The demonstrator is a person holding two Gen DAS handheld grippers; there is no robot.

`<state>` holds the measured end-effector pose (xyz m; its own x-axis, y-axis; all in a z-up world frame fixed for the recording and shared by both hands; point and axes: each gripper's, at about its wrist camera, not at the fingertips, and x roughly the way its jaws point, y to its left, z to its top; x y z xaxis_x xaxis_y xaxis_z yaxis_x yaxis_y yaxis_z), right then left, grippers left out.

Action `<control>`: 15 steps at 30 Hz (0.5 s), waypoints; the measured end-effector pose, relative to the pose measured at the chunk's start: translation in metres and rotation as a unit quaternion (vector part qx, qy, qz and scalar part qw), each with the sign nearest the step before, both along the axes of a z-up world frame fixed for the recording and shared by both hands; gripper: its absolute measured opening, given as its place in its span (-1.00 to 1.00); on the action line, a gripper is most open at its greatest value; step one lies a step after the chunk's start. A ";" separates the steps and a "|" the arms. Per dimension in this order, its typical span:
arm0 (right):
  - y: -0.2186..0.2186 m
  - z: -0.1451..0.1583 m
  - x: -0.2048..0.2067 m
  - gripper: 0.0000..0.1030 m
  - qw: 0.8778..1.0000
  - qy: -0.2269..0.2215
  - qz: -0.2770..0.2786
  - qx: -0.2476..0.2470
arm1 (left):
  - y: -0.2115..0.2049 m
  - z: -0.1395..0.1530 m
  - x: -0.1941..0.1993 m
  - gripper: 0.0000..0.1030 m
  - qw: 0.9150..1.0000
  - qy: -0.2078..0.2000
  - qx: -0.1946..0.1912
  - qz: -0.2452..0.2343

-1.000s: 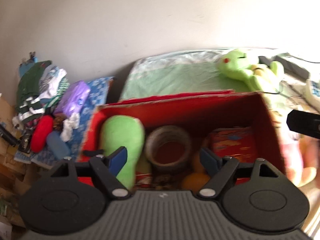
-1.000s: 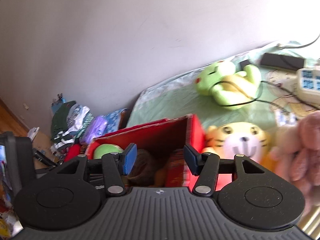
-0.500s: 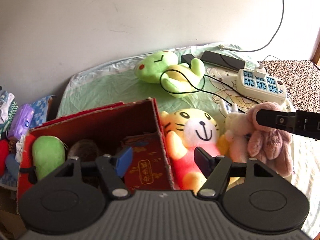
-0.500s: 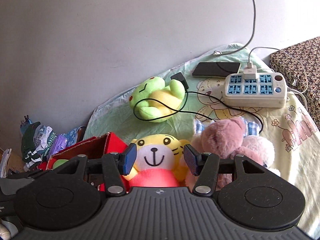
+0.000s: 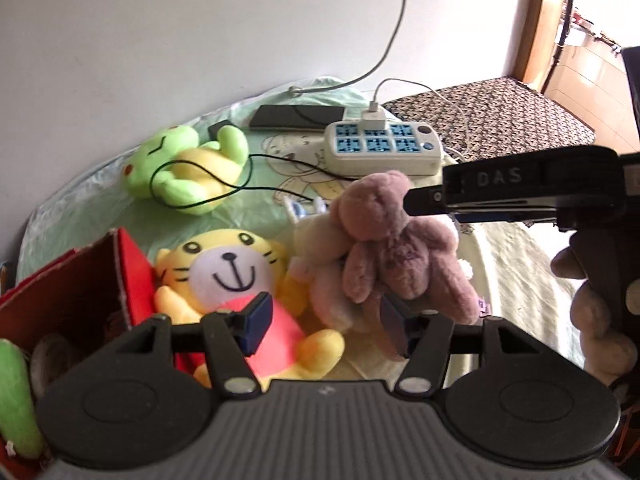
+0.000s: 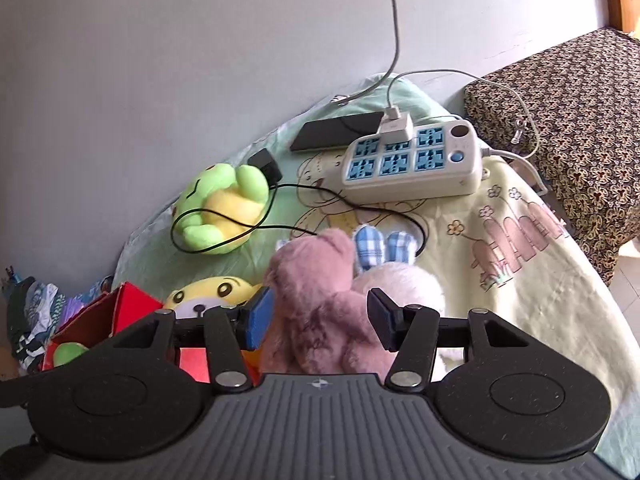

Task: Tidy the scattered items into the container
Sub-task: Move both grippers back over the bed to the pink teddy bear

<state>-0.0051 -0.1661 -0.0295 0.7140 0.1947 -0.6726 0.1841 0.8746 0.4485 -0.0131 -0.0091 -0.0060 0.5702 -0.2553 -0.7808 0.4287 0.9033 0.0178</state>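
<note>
- Two grippers hang over the plush pile beside the red box (image 5: 80, 280).
- Left gripper (image 5: 326, 326): jaws closing, part open, pads touching nothing; the tiger plush (image 5: 232, 276), which lies against the red box, is under its left pad.
- Right gripper (image 6: 320, 320): jaws part open around the mauve bear (image 6: 320, 300), grip unclear.
- Green frog plush (image 5: 180, 168) lies behind the red box, near the power strip (image 5: 384, 152).

Pink bear (image 6: 320, 312): long fuzzy plush. Tiger toy (image 5: 236, 280): short smooth plush. Frog toy (image 5: 184, 172): soft fleece. Red box (image 5: 80, 292): cardboard, matt, ragged edge. Power strip (image 6: 412, 160): glossy plastic. Bedsheet (image 6: 520, 264): printed cloth, matt.
</note>
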 end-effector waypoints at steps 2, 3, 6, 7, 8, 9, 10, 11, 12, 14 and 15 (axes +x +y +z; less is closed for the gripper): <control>-0.006 -0.008 0.004 0.09 1.000 0.010 -0.010 0.004 | -0.005 -0.008 0.004 0.22 1.000 0.009 -0.012 -0.013; -0.009 -0.013 0.006 0.09 1.000 0.017 -0.014 0.015 | -0.006 -0.012 0.007 0.22 1.000 0.014 -0.019 -0.018; -0.008 -0.020 0.010 0.09 0.999 0.025 -0.011 0.035 | -0.010 -0.024 0.019 0.21 0.999 0.023 -0.029 -0.023; -0.005 -0.020 0.011 0.10 0.999 0.025 -0.005 0.033 | -0.012 -0.027 0.022 0.21 0.999 0.026 -0.032 -0.025; -0.002 -0.019 0.013 0.11 0.999 0.023 0.003 0.026 | -0.014 -0.030 0.026 0.21 0.999 0.028 -0.036 -0.028; 0.002 -0.019 0.015 0.17 0.999 0.023 0.014 0.018 | -0.016 -0.033 0.029 0.21 0.998 0.030 -0.039 -0.032; 0.005 -0.020 0.017 0.21 0.999 0.025 0.026 0.005 | -0.019 -0.037 0.032 0.21 0.998 0.031 -0.041 -0.035; 0.007 -0.021 0.019 0.21 0.999 0.026 0.031 -0.006 | -0.022 -0.040 0.035 0.21 0.998 0.033 -0.042 -0.038; 0.007 -0.024 0.020 0.22 0.999 0.029 0.032 -0.014 | -0.025 -0.045 0.038 0.20 0.998 0.036 -0.041 -0.041; 0.004 -0.029 0.022 0.21 0.999 0.037 0.032 -0.011 | -0.028 -0.053 0.045 0.20 0.997 0.048 -0.040 -0.043; 0.003 -0.032 0.021 0.21 0.999 0.040 0.033 -0.009 | -0.028 -0.055 0.047 0.19 0.996 0.054 -0.047 -0.043</control>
